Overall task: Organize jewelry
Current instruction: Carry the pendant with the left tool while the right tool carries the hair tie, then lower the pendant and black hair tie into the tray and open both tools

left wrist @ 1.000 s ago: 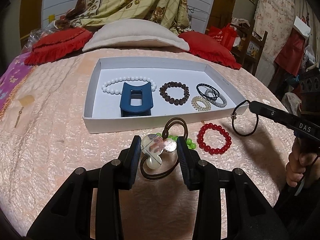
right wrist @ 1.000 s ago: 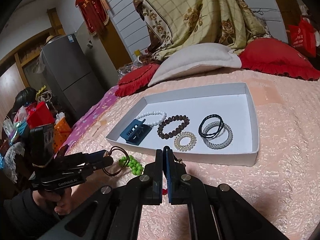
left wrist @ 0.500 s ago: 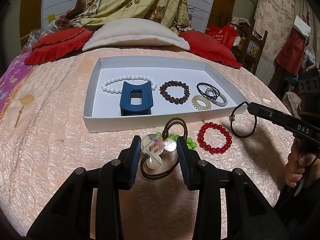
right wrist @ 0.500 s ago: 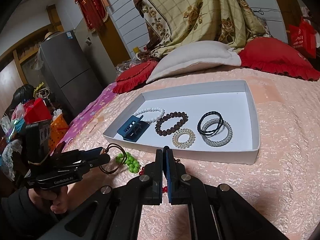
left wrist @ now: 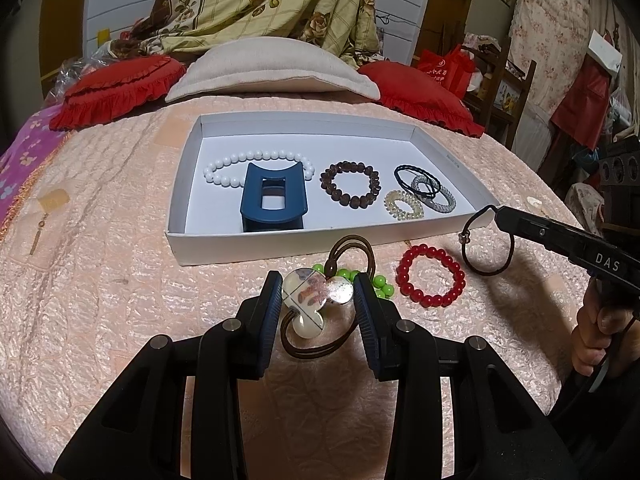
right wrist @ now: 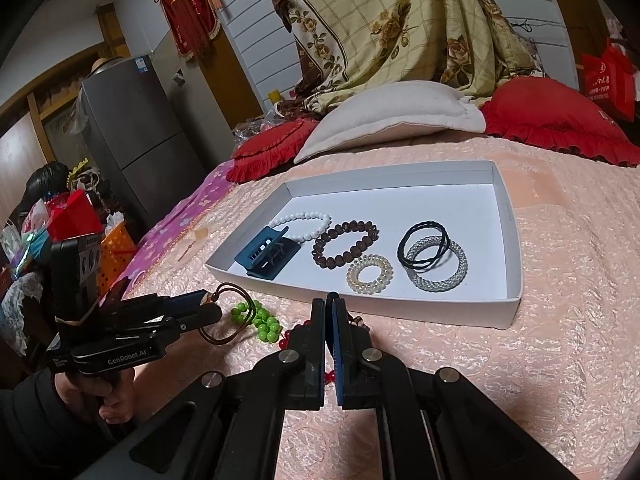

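A: Left gripper?
B: Jaws clamped on the charm hair tie, held above the bed in front of the white tray.
A: Right gripper?
B: Jaws pressed together, pinching the thin black hair tie; contact point hard to see, probably at the very tip.
A: Loose pieces?
B: Red bead bracelet and green beads on the bed, just beside the tray's near wall.
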Demonstrator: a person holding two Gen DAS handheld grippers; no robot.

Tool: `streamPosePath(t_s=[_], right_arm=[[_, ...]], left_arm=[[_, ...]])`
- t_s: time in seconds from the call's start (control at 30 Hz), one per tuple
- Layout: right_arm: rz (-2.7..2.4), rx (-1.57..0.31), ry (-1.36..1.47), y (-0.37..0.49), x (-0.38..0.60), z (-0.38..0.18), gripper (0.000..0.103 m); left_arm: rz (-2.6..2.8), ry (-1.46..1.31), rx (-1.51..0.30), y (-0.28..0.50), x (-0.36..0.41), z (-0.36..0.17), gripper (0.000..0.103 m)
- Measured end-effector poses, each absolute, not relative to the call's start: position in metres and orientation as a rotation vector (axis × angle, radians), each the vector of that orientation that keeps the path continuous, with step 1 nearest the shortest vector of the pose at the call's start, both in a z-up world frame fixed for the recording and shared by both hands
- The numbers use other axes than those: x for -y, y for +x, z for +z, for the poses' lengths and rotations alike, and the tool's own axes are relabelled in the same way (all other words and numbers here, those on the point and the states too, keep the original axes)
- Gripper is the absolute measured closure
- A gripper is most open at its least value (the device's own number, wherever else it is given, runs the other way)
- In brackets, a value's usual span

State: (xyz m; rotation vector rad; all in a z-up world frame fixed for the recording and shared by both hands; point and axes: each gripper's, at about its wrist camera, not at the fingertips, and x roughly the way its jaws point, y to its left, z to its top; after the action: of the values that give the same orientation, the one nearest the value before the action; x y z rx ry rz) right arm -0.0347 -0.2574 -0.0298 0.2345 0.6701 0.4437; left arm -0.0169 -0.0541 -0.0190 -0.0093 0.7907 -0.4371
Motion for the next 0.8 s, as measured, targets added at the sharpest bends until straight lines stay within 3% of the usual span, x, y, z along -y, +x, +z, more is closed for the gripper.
streamPosePath(t_s=[0.43,0.8], right_arm=[[0.451,-0.602,0.287,-0.018,0.267,-0.004,0.1],[0.447,-0.617,0.351,0.049,0.277,0.006,0.1]], left_arm=[[-0.489,-0.084,-0.711,-0.012,0.05,0.015,0.068],[-0.498,-0.052,-0.723,0.062,0.092,0.025,0.068]])
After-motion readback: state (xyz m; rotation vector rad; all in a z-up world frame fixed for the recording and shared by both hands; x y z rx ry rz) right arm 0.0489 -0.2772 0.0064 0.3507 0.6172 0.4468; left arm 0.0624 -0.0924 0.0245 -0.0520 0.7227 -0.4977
